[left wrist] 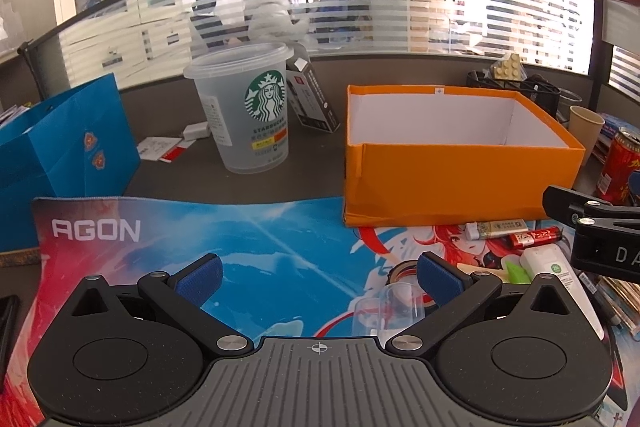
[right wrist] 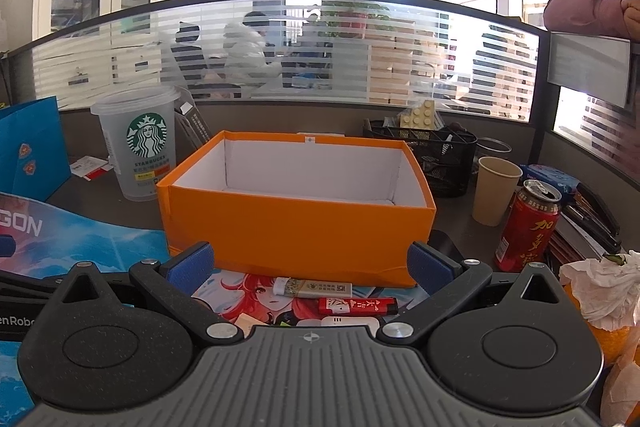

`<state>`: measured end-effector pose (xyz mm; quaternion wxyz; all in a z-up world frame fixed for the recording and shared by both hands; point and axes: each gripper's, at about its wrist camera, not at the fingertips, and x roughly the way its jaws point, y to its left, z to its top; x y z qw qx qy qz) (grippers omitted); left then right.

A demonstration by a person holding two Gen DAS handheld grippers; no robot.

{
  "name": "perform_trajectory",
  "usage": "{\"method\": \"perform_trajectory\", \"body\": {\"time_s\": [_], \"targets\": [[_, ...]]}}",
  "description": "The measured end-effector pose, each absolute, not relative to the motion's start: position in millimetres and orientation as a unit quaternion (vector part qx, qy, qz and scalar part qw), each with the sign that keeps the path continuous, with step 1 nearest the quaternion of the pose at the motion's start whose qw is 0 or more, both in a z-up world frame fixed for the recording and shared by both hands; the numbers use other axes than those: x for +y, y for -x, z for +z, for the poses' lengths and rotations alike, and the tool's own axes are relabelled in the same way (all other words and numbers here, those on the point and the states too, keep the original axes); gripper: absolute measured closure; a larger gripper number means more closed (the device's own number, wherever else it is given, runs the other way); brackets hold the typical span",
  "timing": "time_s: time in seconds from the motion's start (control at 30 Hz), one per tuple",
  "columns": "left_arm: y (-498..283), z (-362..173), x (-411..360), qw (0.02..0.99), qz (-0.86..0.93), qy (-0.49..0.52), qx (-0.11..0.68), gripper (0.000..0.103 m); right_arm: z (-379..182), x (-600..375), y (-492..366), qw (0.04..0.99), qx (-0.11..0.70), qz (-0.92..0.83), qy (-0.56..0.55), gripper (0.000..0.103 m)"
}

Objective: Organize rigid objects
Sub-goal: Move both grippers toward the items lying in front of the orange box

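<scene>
An open orange box [left wrist: 460, 179], white inside and holding nothing, stands at the mat's far edge; it also shows in the right wrist view [right wrist: 300, 223]. In front of it lie a white eraser [left wrist: 496, 227] [right wrist: 312, 287], a red lighter [left wrist: 534, 237] [right wrist: 358, 305], a white bottle [left wrist: 554, 269], a tape roll [left wrist: 404, 273] and a clear small cup [left wrist: 394, 311]. My left gripper [left wrist: 320, 279] is open above the mat, the clear cup beside its right finger. My right gripper [right wrist: 310, 267] is open above the eraser and lighter.
A Starbucks cup [left wrist: 250, 107] and a blue paper bag [left wrist: 60, 163] stand at the left. A red can [right wrist: 528, 227], a paper cup [right wrist: 494, 191] and a black mesh organizer [right wrist: 432, 155] stand at the right. Tissue-wrapped oranges [right wrist: 604, 299] lie at the near right.
</scene>
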<state>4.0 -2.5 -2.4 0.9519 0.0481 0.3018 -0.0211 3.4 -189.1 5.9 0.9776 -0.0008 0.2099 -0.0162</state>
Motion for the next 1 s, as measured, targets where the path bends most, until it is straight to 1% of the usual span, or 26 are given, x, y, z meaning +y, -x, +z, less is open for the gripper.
{"method": "perform_trajectory", "body": {"time_s": [0.3,1.0], "targets": [[-5,-8,-13,0.949,-0.031,-0.071,0.306,0.000,6,-188,-5,0.977,0.212,-0.019,0.011,0.000],[-7,-10,-14,0.947,-0.028,-0.076,0.311,0.000,2,-185,-11,0.974,0.225,-0.017,0.014,0.000]]}}
